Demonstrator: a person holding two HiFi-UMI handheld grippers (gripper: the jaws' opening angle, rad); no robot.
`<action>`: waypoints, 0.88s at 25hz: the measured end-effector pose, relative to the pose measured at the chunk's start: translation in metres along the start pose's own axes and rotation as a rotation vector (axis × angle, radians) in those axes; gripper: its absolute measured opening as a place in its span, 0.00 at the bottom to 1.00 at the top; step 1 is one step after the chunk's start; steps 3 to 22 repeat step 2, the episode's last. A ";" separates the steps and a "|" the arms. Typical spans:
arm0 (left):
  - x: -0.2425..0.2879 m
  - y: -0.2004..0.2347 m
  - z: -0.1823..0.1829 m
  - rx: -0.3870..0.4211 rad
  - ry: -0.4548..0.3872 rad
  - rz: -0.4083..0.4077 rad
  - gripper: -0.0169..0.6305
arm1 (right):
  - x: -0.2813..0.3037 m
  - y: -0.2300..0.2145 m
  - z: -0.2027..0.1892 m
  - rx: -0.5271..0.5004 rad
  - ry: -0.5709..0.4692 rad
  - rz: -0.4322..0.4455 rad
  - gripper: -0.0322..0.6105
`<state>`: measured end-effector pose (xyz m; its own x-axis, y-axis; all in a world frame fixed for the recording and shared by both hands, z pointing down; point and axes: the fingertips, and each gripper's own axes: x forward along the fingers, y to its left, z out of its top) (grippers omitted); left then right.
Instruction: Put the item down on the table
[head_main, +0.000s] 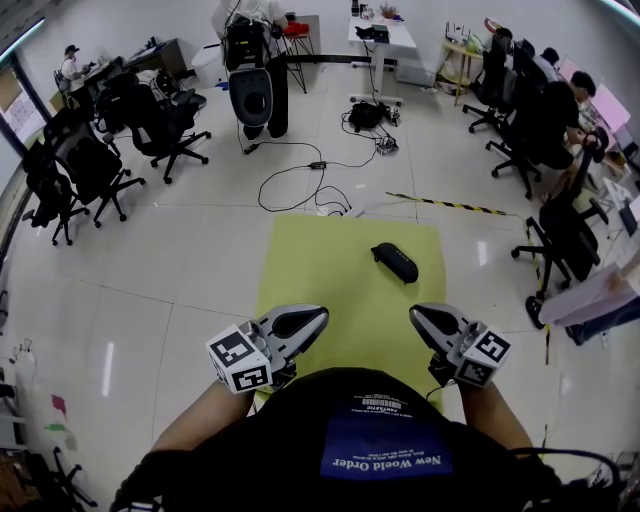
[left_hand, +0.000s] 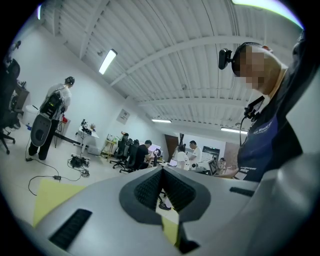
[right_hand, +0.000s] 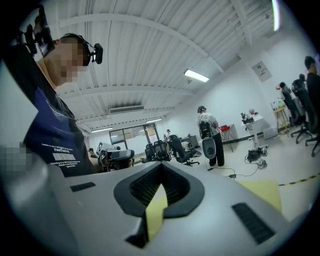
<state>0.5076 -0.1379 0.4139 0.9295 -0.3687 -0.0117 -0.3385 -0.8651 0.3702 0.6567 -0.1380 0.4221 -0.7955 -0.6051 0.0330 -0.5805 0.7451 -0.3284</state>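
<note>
A black oblong item (head_main: 394, 262) lies on the yellow-green table (head_main: 310, 260), towards its far right part. Both grippers hover over the table's near edge, close to my body and well short of the item. My left gripper (head_main: 318, 317) is shut with nothing between its jaws, and in the left gripper view the left gripper (left_hand: 161, 171) has its ribbed pads meeting at the tip. My right gripper (head_main: 418, 317) is shut and empty too. In the right gripper view the right gripper (right_hand: 160, 166) has its pads closed together, with only the yellow table showing through the notch below.
Black office chairs (head_main: 95, 160) stand at the left, and more chairs with seated people (head_main: 545, 120) at the right. Cables (head_main: 310, 175) trail over the floor beyond the table. A striped tape line (head_main: 450, 205) runs past the table's far right corner.
</note>
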 end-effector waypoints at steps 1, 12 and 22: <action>0.000 0.000 0.000 0.002 0.000 0.000 0.01 | 0.001 0.000 0.000 -0.001 0.000 0.001 0.03; 0.000 0.001 0.000 0.003 0.001 0.000 0.01 | 0.001 0.000 0.000 -0.003 0.000 0.003 0.03; 0.000 0.001 0.000 0.003 0.001 0.000 0.01 | 0.001 0.000 0.000 -0.003 0.000 0.003 0.03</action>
